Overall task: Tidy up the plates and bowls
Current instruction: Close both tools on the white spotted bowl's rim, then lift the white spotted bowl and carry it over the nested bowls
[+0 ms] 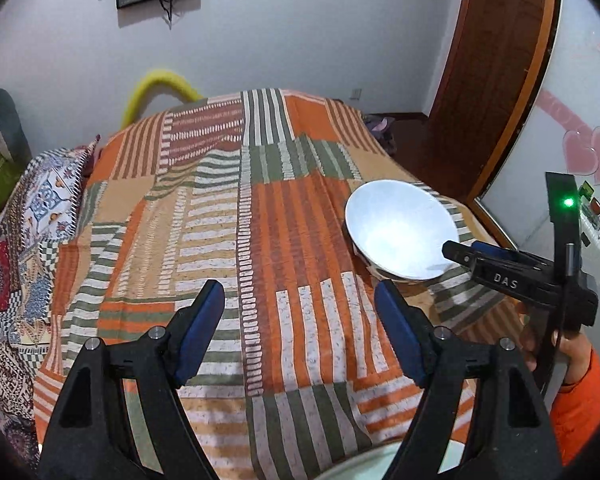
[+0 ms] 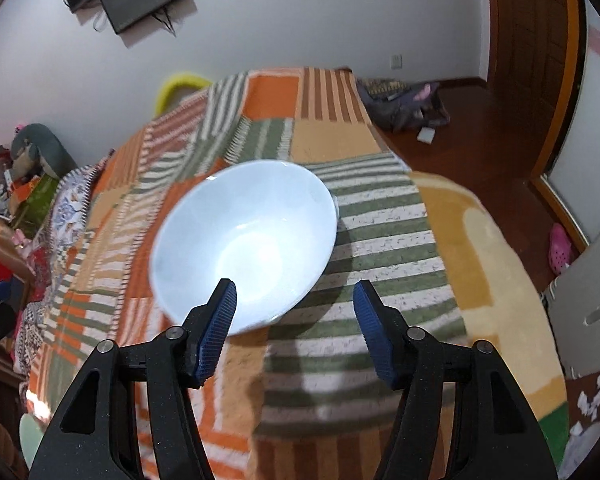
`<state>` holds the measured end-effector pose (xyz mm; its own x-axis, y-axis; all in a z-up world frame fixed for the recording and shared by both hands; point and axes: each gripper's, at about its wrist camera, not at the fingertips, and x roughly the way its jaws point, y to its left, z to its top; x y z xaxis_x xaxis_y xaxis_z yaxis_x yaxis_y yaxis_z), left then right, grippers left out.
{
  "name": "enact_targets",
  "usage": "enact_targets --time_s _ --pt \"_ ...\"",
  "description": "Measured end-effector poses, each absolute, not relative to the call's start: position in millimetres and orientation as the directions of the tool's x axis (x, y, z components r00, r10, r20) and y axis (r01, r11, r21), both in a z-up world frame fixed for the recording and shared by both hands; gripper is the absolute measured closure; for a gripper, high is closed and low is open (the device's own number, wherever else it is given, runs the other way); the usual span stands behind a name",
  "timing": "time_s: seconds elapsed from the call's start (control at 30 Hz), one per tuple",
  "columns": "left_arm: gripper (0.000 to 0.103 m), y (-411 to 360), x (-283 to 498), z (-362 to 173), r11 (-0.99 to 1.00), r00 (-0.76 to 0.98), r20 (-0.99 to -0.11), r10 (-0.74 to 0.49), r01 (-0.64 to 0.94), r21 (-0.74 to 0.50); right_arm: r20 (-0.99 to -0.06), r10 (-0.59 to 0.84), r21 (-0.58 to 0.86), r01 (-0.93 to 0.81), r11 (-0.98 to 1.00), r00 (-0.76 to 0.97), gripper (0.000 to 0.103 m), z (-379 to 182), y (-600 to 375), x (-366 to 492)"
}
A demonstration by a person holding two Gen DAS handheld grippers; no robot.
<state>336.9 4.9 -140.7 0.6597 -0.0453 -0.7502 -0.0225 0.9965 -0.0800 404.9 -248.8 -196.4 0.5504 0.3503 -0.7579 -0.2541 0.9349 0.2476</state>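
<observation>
The white bowl [image 2: 244,244] sits near the bed's [image 2: 440,216] right edge; the right gripper [image 2: 296,304], jaws apart and empty, should straddle its near rim squarely, while the left gripper [image 1: 300,304] hangs released

Bowl [image 2: 244,244] on bed [image 2: 380,240], right side

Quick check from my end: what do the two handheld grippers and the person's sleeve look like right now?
Both are black plastic with silver pivot pins and ribbed blue pads. The left gripper shows plain black fingers. The right gripper carries white "DAS" lettering, a green indicator light, and a thin black cable. The sleeve is orange.
</observation>
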Motion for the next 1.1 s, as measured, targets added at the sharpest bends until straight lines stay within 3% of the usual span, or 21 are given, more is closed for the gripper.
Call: enact_targets --time_s 0.17,0.4,0.53,0.83,1.03,1.1 --pt "0.027 4.5 355.7 -155.2 0.995 0.631 -0.773 -0.072 -0.013 -0.104 -0.795 0.358 0.255 -0.266 0.93 0.49 0.072 -212.2 -243.3 418.5" --pt "0.038 -5.9 378.9 -173.6 0.997 0.603 -0.795 -0.072 0.01 -0.082 -0.789 0.348 0.202 -0.321 0.925 0.507 0.08 -214.3 -239.8 417.7" --pt "0.041 -10.9 395.5 -187.0 0.995 0.569 -0.818 -0.086 0.01 -0.098 -0.784 0.382 0.213 -0.366 0.906 0.489 0.081 -212.6 -243.7 408.6" --pt "0.061 -30.6 447.6 -213.0 0.993 0.524 -0.845 -0.111 0.031 -0.111 -0.775 0.421 0.256 -0.375 0.891 0.47 0.081 -216.6 -242.1 415.1" --pt "0.086 -37.3 472.6 -233.9 0.988 0.484 -0.862 -0.15 0.041 -0.149 -0.771 0.428 0.263 -0.376 0.889 0.472 0.081 -218.9 -239.8 420.6" --pt "0.089 -38.8 473.7 -237.0 0.989 0.491 -0.859 -0.147 0.043 -0.144 -0.767 0.433 0.27 -0.374 0.887 0.474 0.081 -218.6 -239.5 421.1"
